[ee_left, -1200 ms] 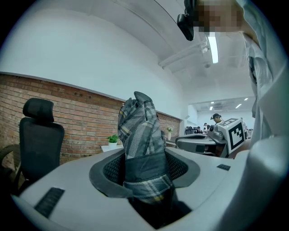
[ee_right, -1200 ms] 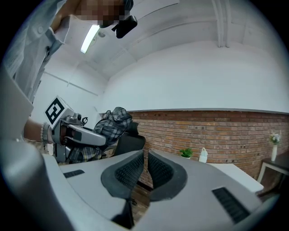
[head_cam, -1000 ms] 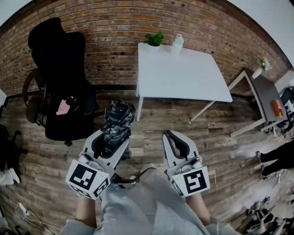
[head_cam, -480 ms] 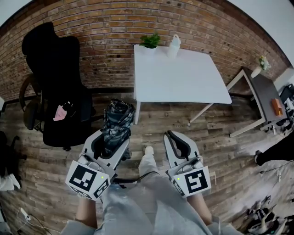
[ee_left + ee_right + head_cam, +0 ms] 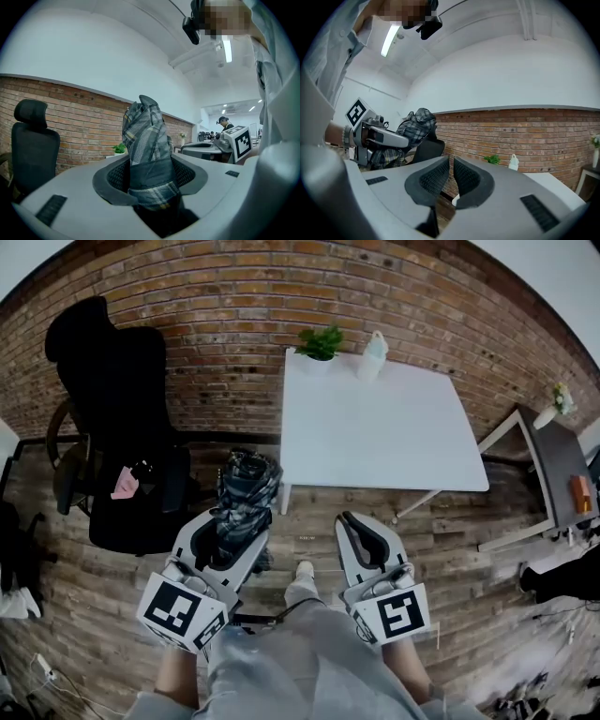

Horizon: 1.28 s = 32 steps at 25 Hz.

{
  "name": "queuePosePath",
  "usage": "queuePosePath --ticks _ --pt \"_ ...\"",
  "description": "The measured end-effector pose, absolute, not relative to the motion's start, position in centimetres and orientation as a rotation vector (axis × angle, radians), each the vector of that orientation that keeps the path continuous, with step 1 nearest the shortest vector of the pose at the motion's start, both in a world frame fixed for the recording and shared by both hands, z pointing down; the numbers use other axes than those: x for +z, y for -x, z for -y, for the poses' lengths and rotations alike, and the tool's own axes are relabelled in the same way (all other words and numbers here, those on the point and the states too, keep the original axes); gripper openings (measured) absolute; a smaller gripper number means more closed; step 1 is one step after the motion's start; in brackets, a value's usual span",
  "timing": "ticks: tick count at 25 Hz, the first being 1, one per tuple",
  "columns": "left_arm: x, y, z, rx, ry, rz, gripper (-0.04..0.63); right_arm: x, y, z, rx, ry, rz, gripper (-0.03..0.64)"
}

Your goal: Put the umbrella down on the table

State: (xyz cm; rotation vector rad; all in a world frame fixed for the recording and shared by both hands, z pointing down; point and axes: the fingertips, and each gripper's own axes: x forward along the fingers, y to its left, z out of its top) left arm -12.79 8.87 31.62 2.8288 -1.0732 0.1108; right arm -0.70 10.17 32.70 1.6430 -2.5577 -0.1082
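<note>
Plaid umbrella (image 5: 147, 145) upright in grip of left tool (image 5: 151, 177), brick wall (image 5: 84, 117) behind.

Two tongs show at the bottom of the frame: the left tongs (image 5: 239, 529) and the right tongs (image 5: 349, 519). There is one folded plaid umbrella (image 5: 246, 486). There are two desks: one white desk (image 5: 375, 427) at upper centre and one dark desk (image 5: 553, 465) at the right edge. There are two potted plants, one green plant (image 5: 322, 341) on the white desk and one small flowering plant (image 5: 555, 407) on the dark one. One white bottle (image 5: 374, 354) stands near the green plant. One black office chair (image 5: 117, 399) is at upper left, with one pink thing (image 5: 125, 483) on its seat.
</note>
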Motion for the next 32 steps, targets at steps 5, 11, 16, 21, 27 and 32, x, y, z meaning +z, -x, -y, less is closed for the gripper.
queuePosePath --ticks 5,11,16,21,27,32 --pt "31.7 9.5 -3.5 0.170 -2.836 1.084 0.229 33.4 -2.4 -4.1 -0.054 -1.582 2.575 0.057" --pt "31.8 5.9 3.3 0.161 -2.770 1.158 0.229 33.4 -6.2 3.5 -0.047 -1.514 2.623 0.057" --pt "32.2 4.1 7.6 0.156 -2.720 1.217 0.229 34.3 -8.4 8.3 -0.020 -1.427 2.627 0.057" --pt "31.9 2.1 10.9 0.153 -2.693 1.244 0.229 33.8 -10.3 11.6 -0.026 -1.392 2.658 0.057" --pt "31.5 0.4 12.8 0.141 -2.682 1.273 0.229 33.6 -11.9 13.3 -0.011 -1.380 2.667 0.057" --pt "31.2 0.2 12.7 0.151 -2.684 1.283 0.229 33.0 -11.9 13.6 -0.025 -1.386 2.679 0.057"
